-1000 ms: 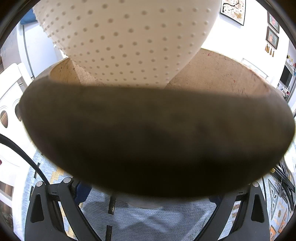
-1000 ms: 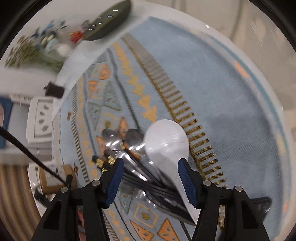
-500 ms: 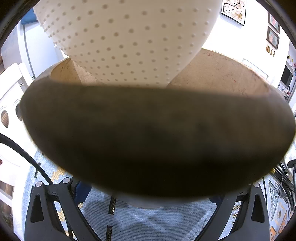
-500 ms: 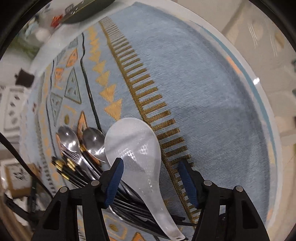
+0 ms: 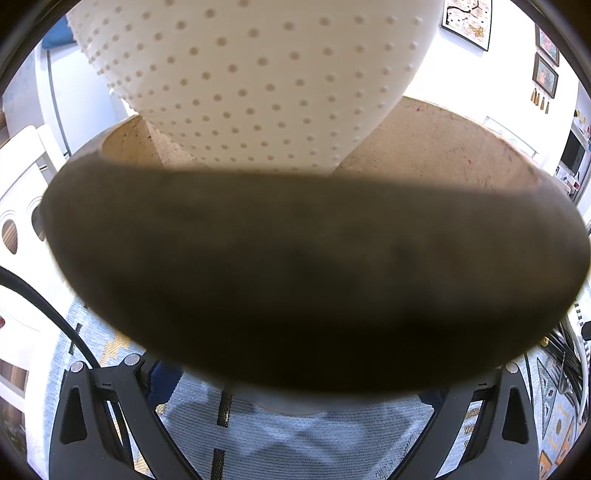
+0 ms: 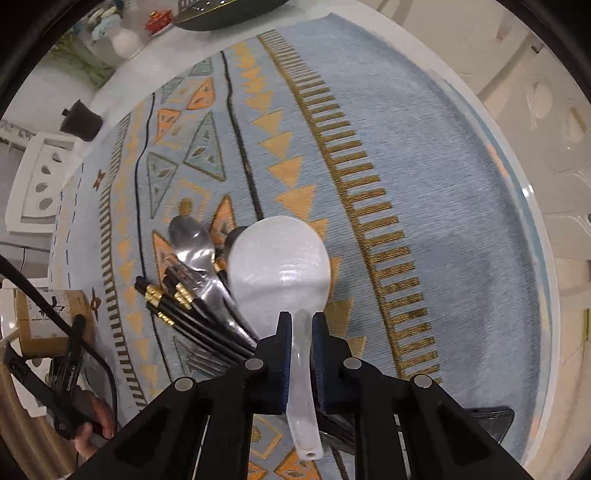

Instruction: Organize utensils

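Note:
A white soup spoon (image 6: 280, 266) lies on the blue patterned rug (image 6: 424, 184), across a heap of metal spoons (image 6: 192, 240) and black chopsticks with gold bands (image 6: 177, 306). My right gripper (image 6: 298, 321) points down at it; its jaws have just been closing and are now shut on the spoon's handle. In the left wrist view a brown round utensil holder (image 5: 314, 266) fills the picture, with a white dotted paddle (image 5: 258, 81) standing in it. My left gripper (image 5: 295, 402) is shut on the holder; the holder hides its pads. The same holder (image 6: 48, 314) shows at the left edge of the right wrist view.
A dark flat object (image 6: 487, 417) lies on the rug at lower right. A white perforated stand (image 6: 37, 184) sits left of the rug, and a dark dish (image 6: 229, 11) and a white vase (image 6: 123, 42) lie beyond it. Pale floor tiles (image 6: 554, 129) border the rug on the right.
The right gripper's jaws went from wide apart around the white spoon to shut on its handle, and the view swung over the rug. The left view is unchanged.

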{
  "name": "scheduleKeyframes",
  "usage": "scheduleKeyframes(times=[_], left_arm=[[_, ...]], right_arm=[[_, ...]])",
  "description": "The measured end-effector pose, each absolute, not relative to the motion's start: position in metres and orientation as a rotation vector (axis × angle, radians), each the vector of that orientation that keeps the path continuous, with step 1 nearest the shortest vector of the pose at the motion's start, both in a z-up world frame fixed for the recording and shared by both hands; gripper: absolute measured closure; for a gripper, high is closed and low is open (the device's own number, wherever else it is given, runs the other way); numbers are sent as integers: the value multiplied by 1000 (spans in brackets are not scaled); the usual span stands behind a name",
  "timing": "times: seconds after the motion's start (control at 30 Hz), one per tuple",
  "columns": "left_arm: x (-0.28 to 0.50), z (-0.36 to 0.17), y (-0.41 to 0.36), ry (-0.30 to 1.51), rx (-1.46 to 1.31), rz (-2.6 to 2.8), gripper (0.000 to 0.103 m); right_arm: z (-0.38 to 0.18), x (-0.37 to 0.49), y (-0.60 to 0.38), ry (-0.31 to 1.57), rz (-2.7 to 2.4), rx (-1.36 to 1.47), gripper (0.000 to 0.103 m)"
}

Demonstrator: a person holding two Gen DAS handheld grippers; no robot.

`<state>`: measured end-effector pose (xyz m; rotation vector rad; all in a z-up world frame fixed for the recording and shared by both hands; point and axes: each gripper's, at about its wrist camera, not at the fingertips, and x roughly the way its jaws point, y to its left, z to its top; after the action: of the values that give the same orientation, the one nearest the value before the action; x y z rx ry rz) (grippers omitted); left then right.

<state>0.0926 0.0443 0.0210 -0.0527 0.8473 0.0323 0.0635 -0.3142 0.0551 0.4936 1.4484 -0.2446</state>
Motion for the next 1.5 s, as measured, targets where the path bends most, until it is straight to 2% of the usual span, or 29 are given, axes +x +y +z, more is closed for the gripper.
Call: scheduleKeyframes(times=[0.17,0.2,0.27,0.33,0.4,0.5,0.57,0.63,0.7,0.83,1.5], left_arm=[[92,21,44,847,-52,33,3],[92,22,44,847,-52,32,3],[92,21,44,847,-53,32,3],[92,21,43,847,-52,33,3],[92,21,43,847,-52,33,3],[92,21,43,847,-50,36,2],[92,22,43,848,-48,37,2],[92,22,43,848,-48,38,2],[92,23,44,848,-46,42,2],[92,24,44,848,-46,41,2],[90,27,43,848,-48,33,2]], right_arm=[[43,74,-316,1452,-215,583,92],[41,74,-320,1456,-209,610,89],[36,73,-327,1465,-212,657,79],[29,74,-331,1455,-224,702,44],[24,73,-333,1433,-218,764,39],[23,78,-327,1423,-253,746,39],[25,82,-320,1445,-295,677,43],[29,87,-309,1461,-338,542,66],[32,86,-305,1439,-307,577,87],[41,78,-305,1421,-318,617,97],[58,83,-292,1412,-268,588,98]])
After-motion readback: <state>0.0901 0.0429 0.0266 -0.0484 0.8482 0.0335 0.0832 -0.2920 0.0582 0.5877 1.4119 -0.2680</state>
